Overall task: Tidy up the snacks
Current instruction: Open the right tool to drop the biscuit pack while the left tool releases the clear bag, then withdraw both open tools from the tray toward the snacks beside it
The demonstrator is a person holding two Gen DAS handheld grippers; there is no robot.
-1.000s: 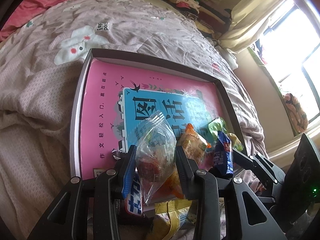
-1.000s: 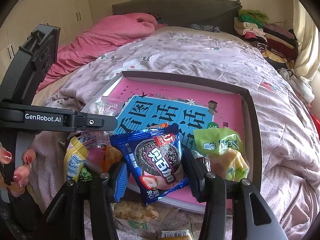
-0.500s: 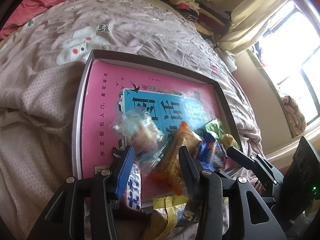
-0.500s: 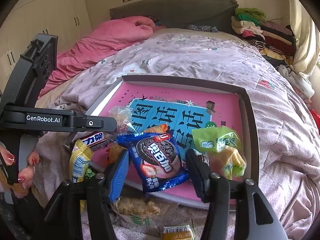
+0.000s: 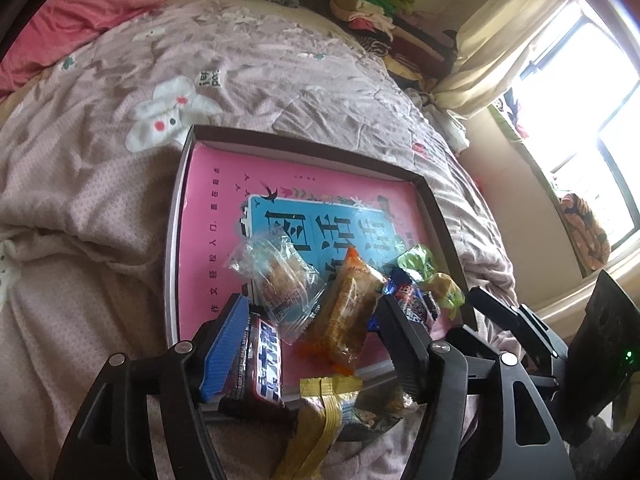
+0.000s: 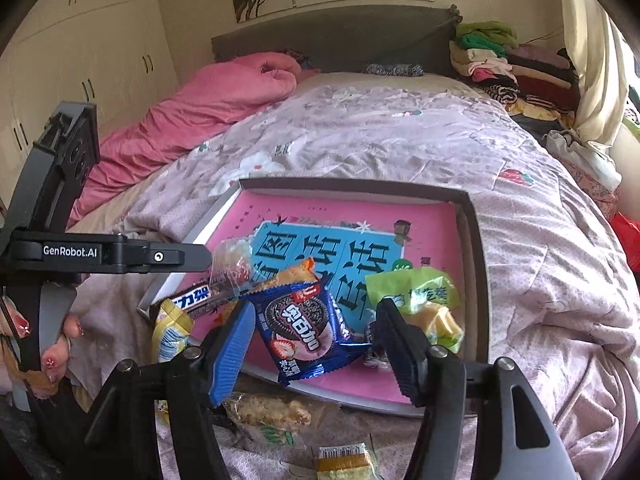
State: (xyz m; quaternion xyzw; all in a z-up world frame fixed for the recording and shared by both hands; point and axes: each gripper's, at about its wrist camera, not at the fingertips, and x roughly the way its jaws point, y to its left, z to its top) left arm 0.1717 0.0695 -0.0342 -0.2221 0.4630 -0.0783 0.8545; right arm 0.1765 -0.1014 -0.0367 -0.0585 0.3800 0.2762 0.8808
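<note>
A dark-rimmed tray [image 5: 308, 152] [image 6: 352, 184] lies on the bed with a pink and blue book as its floor. My left gripper [image 5: 312, 344] hangs above the tray's near edge, its jaws opening. Nothing is gripped, and a clear cookie packet [image 5: 276, 280] lies loose ahead of them beside an orange packet [image 5: 348, 312]. My right gripper [image 6: 316, 346] is also opening. The blue Oreo packet [image 6: 308, 320] rests flat on the tray between its pads without being pressed. A green packet [image 6: 412, 292] lies at the right and a chocolate bar [image 6: 192, 300] at the left corner.
A yellow packet [image 5: 324, 412] and a cracker packet [image 6: 268, 412] lie on the quilt in front of the tray, with another small packet [image 6: 344, 460] nearer me. A pink duvet [image 6: 208, 100] and stacked clothes [image 6: 500, 64] are at the bed's far end. A hand [image 6: 52, 344] holds the left gripper.
Both grippers went from shut on packets to open. The clear packet dropped onto the tray and the Oreo packet settled flat. Both grippers lifted back a little.
</note>
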